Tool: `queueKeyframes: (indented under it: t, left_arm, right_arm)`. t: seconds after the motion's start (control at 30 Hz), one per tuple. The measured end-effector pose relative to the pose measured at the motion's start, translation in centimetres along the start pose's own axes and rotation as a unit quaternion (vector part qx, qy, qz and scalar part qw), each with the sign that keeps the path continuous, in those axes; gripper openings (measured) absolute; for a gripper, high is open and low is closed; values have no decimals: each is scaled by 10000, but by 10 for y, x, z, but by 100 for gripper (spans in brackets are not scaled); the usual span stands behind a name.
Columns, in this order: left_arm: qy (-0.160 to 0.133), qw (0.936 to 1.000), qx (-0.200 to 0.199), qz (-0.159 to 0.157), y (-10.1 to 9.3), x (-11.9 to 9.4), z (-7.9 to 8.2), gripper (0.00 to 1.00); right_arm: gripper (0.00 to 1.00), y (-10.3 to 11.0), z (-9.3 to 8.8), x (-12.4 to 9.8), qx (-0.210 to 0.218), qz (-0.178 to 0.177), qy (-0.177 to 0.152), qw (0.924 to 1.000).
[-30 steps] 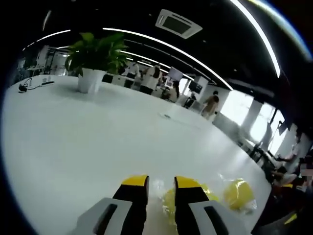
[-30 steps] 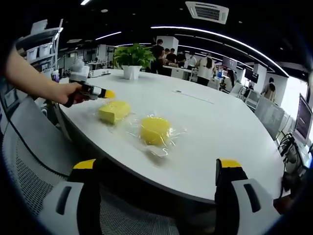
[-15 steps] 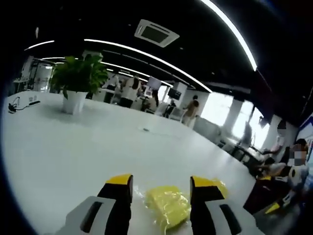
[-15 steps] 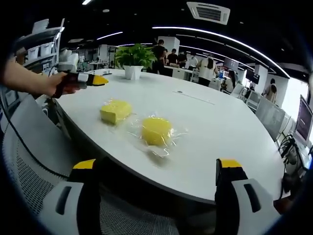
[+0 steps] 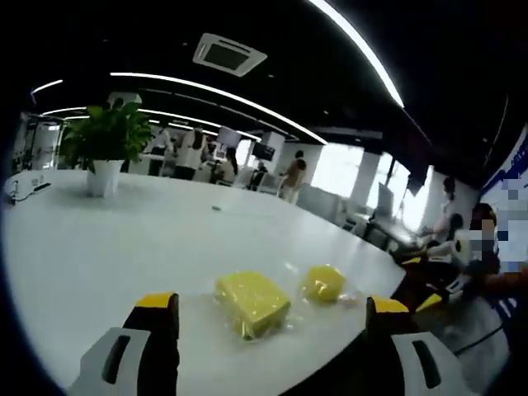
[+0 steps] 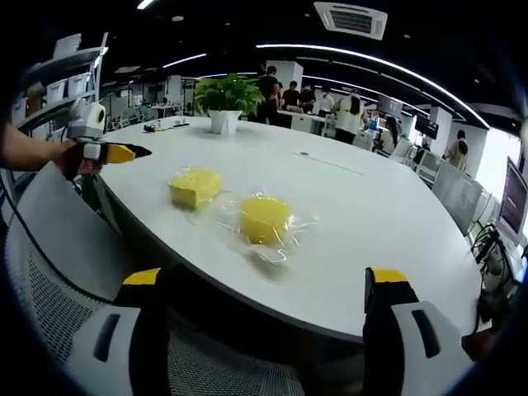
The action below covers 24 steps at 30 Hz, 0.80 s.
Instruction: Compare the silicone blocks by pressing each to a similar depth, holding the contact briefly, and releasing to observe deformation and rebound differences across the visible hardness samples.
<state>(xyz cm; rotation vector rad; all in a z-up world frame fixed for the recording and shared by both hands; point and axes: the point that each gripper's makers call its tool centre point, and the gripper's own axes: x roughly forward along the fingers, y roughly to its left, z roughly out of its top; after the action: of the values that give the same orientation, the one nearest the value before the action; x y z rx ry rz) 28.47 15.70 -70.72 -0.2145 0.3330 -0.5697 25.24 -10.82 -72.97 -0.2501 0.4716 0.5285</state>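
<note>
Two yellow silicone blocks lie on the white table (image 6: 355, 223). The squarer block (image 6: 195, 186) (image 5: 252, 302) sits on the left, and the rounder block (image 6: 262, 219) (image 5: 323, 283) lies in crinkled clear wrap. My left gripper (image 5: 271, 307) is open wide and level with the squarer block but short of it, touching nothing. In the right gripper view, a hand holds that left gripper (image 6: 124, 153) near the table's left edge, clear of both blocks. My right gripper (image 6: 264, 280) is open too, hanging off the near table edge with nothing between its fingers.
A potted plant (image 6: 223, 103) (image 5: 103, 148) stands at the far side of the table. A grey mesh chair (image 6: 49, 305) sits below the near edge. Several people stand and sit in the office behind. The table beyond the blocks is bare.
My left gripper has drawn back from the squarer block toward the table's left edge, and its jaws have spread from narrow to wide. The right gripper and both blocks have stayed put.
</note>
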Motion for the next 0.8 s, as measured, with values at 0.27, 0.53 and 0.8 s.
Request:
queueKeyframes:
  t: [0.27, 0.53, 0.8]
  left_arm:
    - [182, 9993, 336, -24, -14, -21, 3, 100]
    - [536, 9979, 316, -159, -31, -24, -28, 100]
    - [602, 9976, 342, -57, -26, -25, -32, 100]
  right_arm:
    - [95, 0, -2, 0, 35, 7, 34, 10000]
    - [95, 0, -1, 0, 85, 56, -5, 9999]
    - [96, 1, -5, 1, 170, 133, 91, 9997]
